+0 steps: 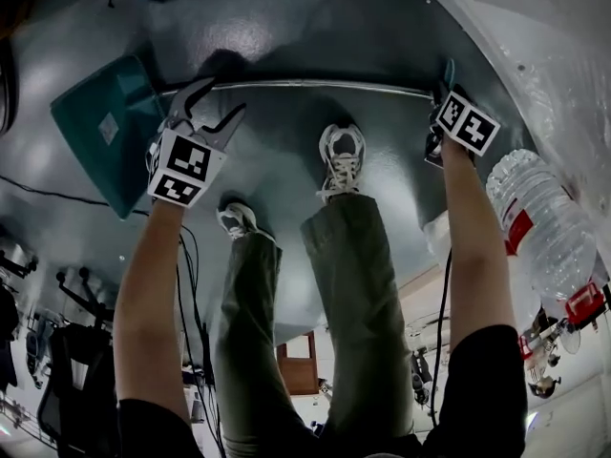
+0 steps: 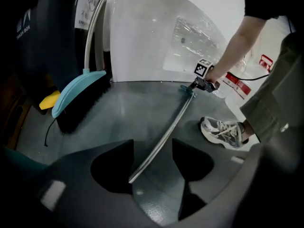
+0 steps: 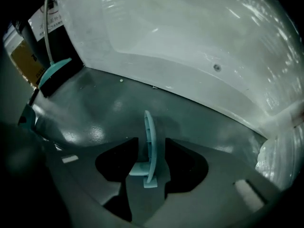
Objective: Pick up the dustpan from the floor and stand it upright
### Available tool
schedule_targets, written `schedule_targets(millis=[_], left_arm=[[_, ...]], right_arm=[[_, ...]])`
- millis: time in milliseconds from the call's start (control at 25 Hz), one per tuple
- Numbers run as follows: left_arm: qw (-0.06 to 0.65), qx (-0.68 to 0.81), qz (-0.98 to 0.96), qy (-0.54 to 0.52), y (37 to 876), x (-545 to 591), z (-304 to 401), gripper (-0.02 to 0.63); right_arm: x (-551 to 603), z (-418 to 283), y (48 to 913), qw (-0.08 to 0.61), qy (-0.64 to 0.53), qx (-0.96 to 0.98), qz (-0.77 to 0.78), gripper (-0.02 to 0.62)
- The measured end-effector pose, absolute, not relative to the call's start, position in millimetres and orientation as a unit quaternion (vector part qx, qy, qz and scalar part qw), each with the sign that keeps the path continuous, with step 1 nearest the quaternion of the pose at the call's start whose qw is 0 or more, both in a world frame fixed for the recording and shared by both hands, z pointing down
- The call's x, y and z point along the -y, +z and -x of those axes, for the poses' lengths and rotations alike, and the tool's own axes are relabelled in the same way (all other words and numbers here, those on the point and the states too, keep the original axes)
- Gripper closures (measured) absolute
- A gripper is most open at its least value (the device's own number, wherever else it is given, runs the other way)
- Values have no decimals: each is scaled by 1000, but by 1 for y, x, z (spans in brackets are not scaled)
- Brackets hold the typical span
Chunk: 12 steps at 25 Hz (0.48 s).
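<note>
Dustpan (image 1: 100, 132) lay flat on the dark grey floor (image 1: 286, 27), its teal pan off to the person's left and its long metal pole (image 2: 164, 137) running across the floor in front of the person's feet to a teal grip (image 3: 151, 148) at the far right end. The left gripper (image 2: 152, 163) pointed steeply down over the pole close to the pan, its jaws spread wide with the pole passing between them and a clear gap on each side, so it had hold of nothing. The right gripper (image 3: 152, 167) pointed down over the other end, its jaws also apart, one on each side of the teal grip; narrow gaps showed between the pads and the grip, and they did not appear to press on it. Both bare forearms reached down from the person, whose two laced shoes (image 1: 342, 156) stood on the floor just behind the pole, between the two grippers. Past the pole, a broom (image 2: 78, 96) with a light blue head and dark bristles stood against a white panel wrapped in clear film (image 2: 156, 37), with something small and yellow (image 2: 49, 100) beside the broom head. A large clear water bottle (image 1: 539, 222) lay to the person's right, and a thin black cable (image 1: 38, 194) trailed over the floor on the left.
</note>
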State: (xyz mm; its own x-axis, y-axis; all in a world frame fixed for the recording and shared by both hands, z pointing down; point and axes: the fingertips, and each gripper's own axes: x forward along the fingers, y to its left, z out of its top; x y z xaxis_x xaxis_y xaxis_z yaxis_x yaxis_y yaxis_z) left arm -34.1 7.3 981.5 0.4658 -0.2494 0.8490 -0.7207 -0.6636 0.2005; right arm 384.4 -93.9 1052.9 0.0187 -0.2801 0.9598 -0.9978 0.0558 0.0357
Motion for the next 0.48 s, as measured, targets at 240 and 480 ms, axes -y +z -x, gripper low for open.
schedule_targets(millis=[240, 480], left_arm=[[285, 301, -807, 420, 996, -7, 39, 327], [288, 295, -808, 421, 996, -11, 33, 327]], right_arm=[[96, -390, 1069, 409, 435, 564, -571, 428], [92, -381, 1066, 442, 422, 592, -526, 529]])
